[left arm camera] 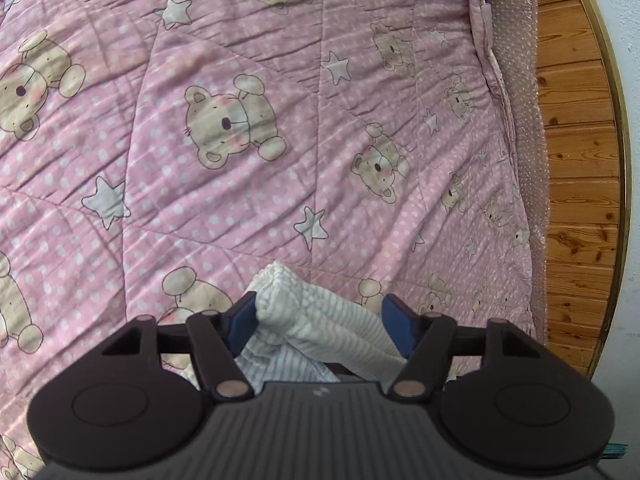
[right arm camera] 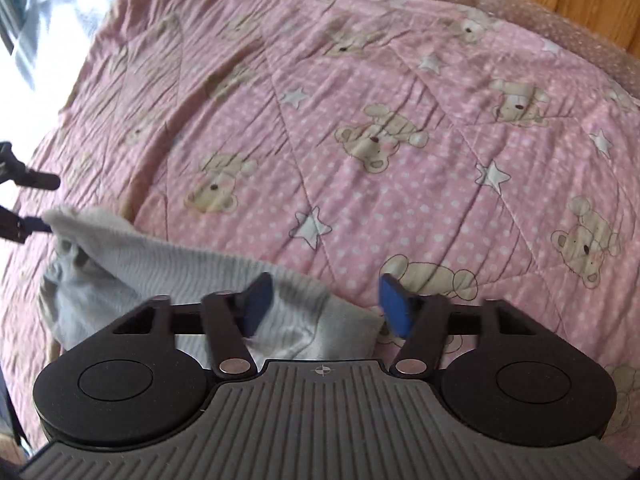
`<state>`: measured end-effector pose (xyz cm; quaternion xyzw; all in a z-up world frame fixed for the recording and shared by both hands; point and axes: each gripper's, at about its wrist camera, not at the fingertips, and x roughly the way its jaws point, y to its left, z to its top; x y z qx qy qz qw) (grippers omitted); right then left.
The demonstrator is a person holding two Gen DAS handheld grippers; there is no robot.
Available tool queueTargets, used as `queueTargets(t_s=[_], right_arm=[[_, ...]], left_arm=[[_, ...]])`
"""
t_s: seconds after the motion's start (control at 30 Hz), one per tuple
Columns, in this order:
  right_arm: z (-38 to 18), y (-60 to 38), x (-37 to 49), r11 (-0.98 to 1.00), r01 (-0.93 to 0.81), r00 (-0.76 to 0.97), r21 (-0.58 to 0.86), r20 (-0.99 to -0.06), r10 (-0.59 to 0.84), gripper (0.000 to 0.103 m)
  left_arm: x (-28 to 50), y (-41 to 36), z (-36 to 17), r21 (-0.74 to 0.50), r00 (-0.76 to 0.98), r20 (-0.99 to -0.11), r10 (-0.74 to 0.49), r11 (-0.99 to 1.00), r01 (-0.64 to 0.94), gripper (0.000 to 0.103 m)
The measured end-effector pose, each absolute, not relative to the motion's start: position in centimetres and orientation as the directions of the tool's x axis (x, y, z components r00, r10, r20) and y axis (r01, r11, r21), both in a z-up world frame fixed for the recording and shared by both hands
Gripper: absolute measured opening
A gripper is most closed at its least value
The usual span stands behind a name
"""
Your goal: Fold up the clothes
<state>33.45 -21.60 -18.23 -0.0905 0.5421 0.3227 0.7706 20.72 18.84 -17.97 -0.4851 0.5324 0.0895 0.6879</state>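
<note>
A white ribbed garment [left arm camera: 320, 320] lies bunched between the fingers of my left gripper [left arm camera: 320, 312], whose blue pads stand wide apart with the cloth draped over and between them. In the right wrist view the same pale garment [right arm camera: 168, 280] spreads over the pink quilt [right arm camera: 360, 160], partly lifted at its left end where the other gripper's dark fingers [right arm camera: 24, 224] touch it. My right gripper [right arm camera: 326, 300] is open above the garment's near edge, its left pad over the cloth and its right pad over the quilt.
The pink teddy-bear quilt [left arm camera: 280, 140] covers the bed. Bubble wrap [left arm camera: 516, 40] lines its right edge, with a wooden panel [left arm camera: 576, 160] beyond. A bright window area [right arm camera: 24, 40] lies at the far left in the right wrist view.
</note>
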Motion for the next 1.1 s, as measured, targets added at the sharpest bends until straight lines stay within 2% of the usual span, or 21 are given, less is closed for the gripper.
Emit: queueTargets(t_s=[0.03,0.07,0.2,0.33,0.37,0.4,0.43,0.47,0.5,0.53,0.57,0.6,0.7,0.8,0.93,1.03,1.07,1.1], right_arm=[[-17.9,-21.8,33.0,0.756,-0.627,0.218,0.191,-0.888,0.405,0.006],[-17.2,-21.9,32.3,0.736,-0.655,0.241,0.174,-0.874,0.422,0.006],[-14.0,-23.6,28.1,0.659,-0.74,0.279,0.137,-0.828,0.486,0.006],[-14.1,-25.5,23.3,0.643,-0.759,0.269,0.105,-0.848,0.456,0.008],[-14.7,-26.1,22.4,0.662,-0.74,0.256,0.116,-0.862,0.438,0.012],[-15.4,-26.7,21.9,0.695,-0.704,0.236,0.145,-0.875,0.422,0.023],[-15.9,-27.4,21.5,0.728,-0.661,0.22,0.184,-0.88,0.421,0.027],[-16.1,-28.0,21.4,0.758,-0.606,0.213,0.241,-0.869,0.447,0.027],[-16.2,-28.7,21.3,0.782,-0.541,0.214,0.31,-0.848,0.484,0.032],[-16.2,-29.6,21.2,0.801,-0.462,0.22,0.381,-0.825,0.52,0.045],[-16.3,-30.5,21.3,0.812,-0.37,0.233,0.452,-0.801,0.552,0.052],[-16.7,-31.3,21.3,0.808,-0.273,0.246,0.522,-0.775,0.583,0.058],[-18.7,-33.6,21.0,0.725,0.016,0.291,0.689,-0.697,0.656,0.058],[-20.1,-34.2,20.2,0.69,0.114,0.321,0.714,-0.684,0.655,0.059],[-20.3,-33.1,20.1,0.702,0.059,0.316,0.71,-0.68,0.662,0.054],[-20.2,-32.2,20.8,0.719,0.027,0.316,0.694,-0.688,0.653,0.027],[-20.0,-32.0,21.0,0.727,0.016,0.318,0.687,-0.693,0.648,0.021],[-19.8,-31.7,21.3,0.734,0.004,0.319,0.679,-0.697,0.643,0.013]], left_arm=[[20.5,18.7,-17.8,-0.573,0.419,-0.819,-0.392,0.531,-0.624,0.026],[20.3,18.6,-17.7,-0.574,0.42,-0.819,-0.391,0.548,-0.608,0.011],[17.0,18.2,-16.7,-0.585,0.442,-0.809,-0.388,0.605,-0.54,0.007],[13.2,17.7,-18.2,-0.57,0.388,-0.821,-0.418,0.632,-0.525,0.008],[12.4,17.6,-18.6,-0.567,0.374,-0.824,-0.426,0.633,-0.528,0.008],[12.0,17.6,-18.9,-0.568,0.375,-0.823,-0.427,0.629,-0.531,0.008],[11.9,17.7,-18.9,-0.581,0.392,-0.814,-0.428,0.618,-0.53,0.009],[11.9,17.8,-18.7,-0.592,0.409,-0.805,-0.429,0.613,-0.524,0.016],[12.2,17.8,-18.4,-0.601,0.424,-0.798,-0.428,0.615,-0.511,0.022],[12.6,17.8,-18.1,-0.601,0.439,-0.797,-0.416,0.625,-0.498,0.029],[12.9,17.7,-17.7,-0.599,0.453,-0.795,-0.403,0.636,-0.486,0.036],[13.3,17.6,-17.5,-0.587,0.457,-0.801,-0.386,0.655,-0.475,0.039],[14.2,17.2,-17.1,-0.568,0.471,-0.807,-0.357,0.687,-0.452,0.046],[14.7,16.7,-17.4,-0.541,0.467,-0.82,-0.331,0.716,-0.441,0.05],[15.1,15.7,-18.3,-0.486,0.436,-0.848,-0.301,0.768,-0.417,0.049],[15.5,14.9,-17.9,-0.448,0.441,-0.857,-0.265,0.807,-0.386,0.045],[15.6,14.7,-17.5,-0.421,0.443,-0.865,-0.236,0.822,-0.384,0.033],[15.7,14.5,-17.2,-0.408,0.447,-0.867,-0.221,0.83,-0.38,0.03]])
